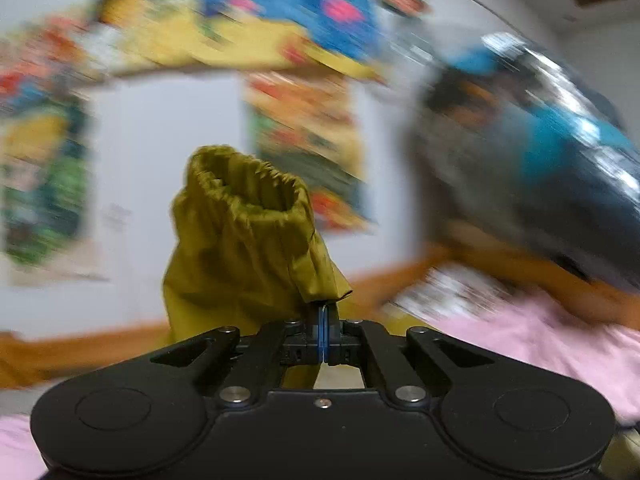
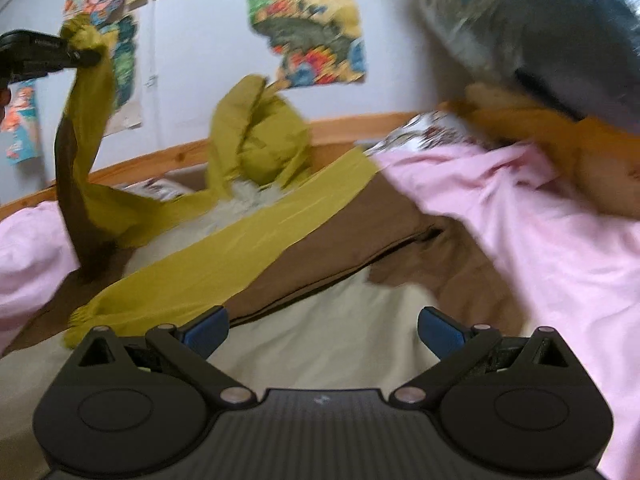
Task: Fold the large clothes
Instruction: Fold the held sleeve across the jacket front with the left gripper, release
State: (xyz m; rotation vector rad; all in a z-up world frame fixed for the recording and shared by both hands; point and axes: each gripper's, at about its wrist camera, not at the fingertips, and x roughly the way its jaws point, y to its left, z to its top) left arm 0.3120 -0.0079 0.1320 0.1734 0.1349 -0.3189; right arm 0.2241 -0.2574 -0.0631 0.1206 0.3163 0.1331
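Left wrist view: left gripper (image 1: 323, 322) pinches the jacket sleeve (image 1: 248, 236) upright; right gripper (image 2: 322, 332) spread above the lining.

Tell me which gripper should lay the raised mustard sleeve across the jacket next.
Left. The left gripper is already shut on the sleeve near its cuff, lifted above the jacket. The right gripper is open and empty over the cream lining.
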